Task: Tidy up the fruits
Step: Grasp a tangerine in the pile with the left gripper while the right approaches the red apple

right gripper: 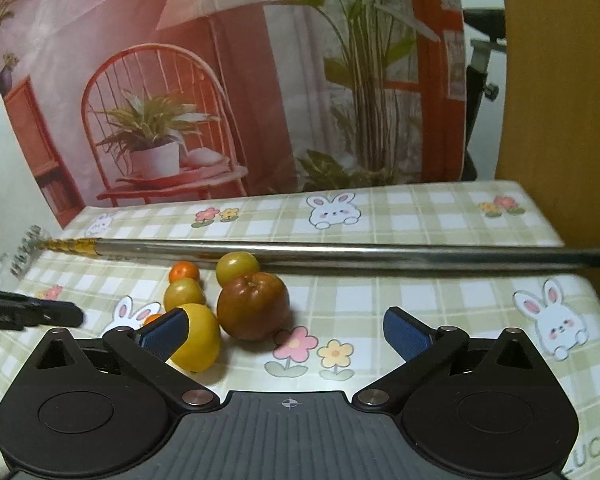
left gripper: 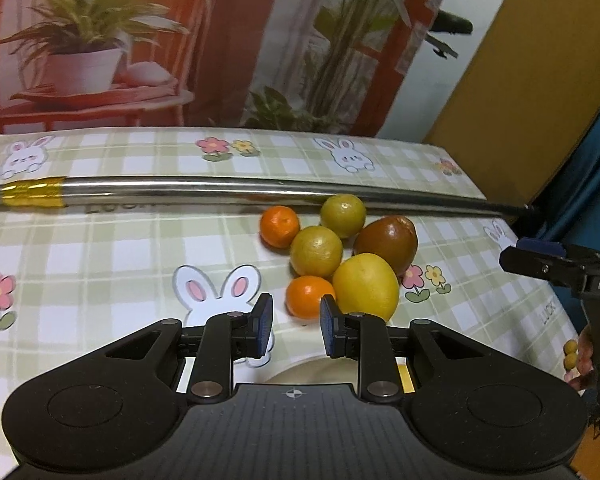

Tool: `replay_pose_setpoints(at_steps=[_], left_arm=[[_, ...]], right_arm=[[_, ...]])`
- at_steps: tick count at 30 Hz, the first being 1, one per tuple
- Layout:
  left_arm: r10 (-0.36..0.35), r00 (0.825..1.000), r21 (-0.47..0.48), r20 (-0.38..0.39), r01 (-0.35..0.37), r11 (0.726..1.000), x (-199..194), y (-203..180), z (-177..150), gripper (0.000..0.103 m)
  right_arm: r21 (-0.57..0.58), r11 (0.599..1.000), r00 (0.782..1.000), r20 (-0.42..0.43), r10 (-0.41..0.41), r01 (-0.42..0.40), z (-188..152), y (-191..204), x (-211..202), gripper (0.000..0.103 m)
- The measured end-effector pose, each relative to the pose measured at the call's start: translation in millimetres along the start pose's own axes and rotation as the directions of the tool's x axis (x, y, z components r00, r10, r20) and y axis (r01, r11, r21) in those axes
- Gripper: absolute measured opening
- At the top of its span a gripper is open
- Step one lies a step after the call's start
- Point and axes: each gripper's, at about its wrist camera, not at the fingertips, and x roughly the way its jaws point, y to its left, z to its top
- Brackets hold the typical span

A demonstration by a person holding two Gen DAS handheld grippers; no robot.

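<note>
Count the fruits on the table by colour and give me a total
Orange fruits: 2
Yellow-green fruits: 2
Yellow fruit: 1
Reddish-brown fruit: 1
Total: 6 fruits

The left claw [left gripper: 296, 326] is held low and level, pads narrowly apart with nothing between them. The right claw [right gripper: 286, 330] is spread wide and empty, fingers angled outward. In the left view, the right claw [left gripper: 540, 264] reaches in from the right edge.

Soft indoor light, mild blur, fisheye-bent edges, glare on metal pole [left gripper: 220, 190].
</note>
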Motion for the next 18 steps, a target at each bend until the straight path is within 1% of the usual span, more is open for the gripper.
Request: replay_pose_setpoints(at_steps=[1,3,5,6,8,9,10,11,15,18], left_arm=[[-0.004,1.000,0.002,-0.007,0.004,1.000,4.9,-1.6,1.8,0.028],[-0.011,1.000,-0.008,-0.013,0.011,1.000,14.7,-2.9,5.0,0.028],[-0.016,1.000,-0.023,-0.014,0.016,1.000,22.4,-3.2,8.1,0.028],[-0.020,1.000,-0.027,-0.012,0.020,0.999,25.8,-3.7,9.5,0.028],[-0.022,1.000,-0.033,-0.011,0.021,0.999,32.4,-4.4,11.5,0.031],[-0.020,1.000,-0.039,-0.013,0.019,0.999,35.8,-4.2,11.9,0.037],[-0.019,1.000,-0.045,-0.017,0.018,0.999,38.8,-4.2,12.1,0.042],[-0.019,1.000,-0.053,-0.022,0.018,0.998,41.9,-3.2,12.2,0.042],[-0.031,0.999,-0.079,-0.043,0.028,0.997,51.7,0.0,9.5,0.042],[-0.032,0.998,-0.070,-0.060,0.027,0.997,57.1,0.2,5.7,0.042]], right_arm=[[0.010,1.000,1.000,-0.003,0.006,-0.006,0.1,-2.1,0.9,0.103],[0.042,0.999,1.000,-0.024,-0.016,0.017,0.2,-6.6,5.3,0.103],[0.072,0.997,0.999,-0.033,-0.012,0.014,-1.1,-11.6,9.5,0.103],[0.087,0.996,1.000,-0.016,-0.017,0.018,-2.9,-13.0,9.2,0.103],[0.124,0.992,0.997,0.077,-0.023,0.014,-10.9,-16.1,3.7,0.103],[0.141,0.990,0.993,0.114,-0.019,0.002,-14.4,-18.0,1.1,0.103],[0.156,0.988,0.992,0.123,0.000,-0.020,-17.0,-20.5,0.3,0.103],[0.166,0.986,0.994,0.112,0.017,-0.035,-17.8,-23.2,0.9,0.103],[0.198,0.979,0.995,0.094,0.039,-0.058,-22.9,-32.0,3.4,0.103],[0.204,0.978,0.998,0.044,0.039,-0.047,-25.0,-35.9,7.7,0.103]])
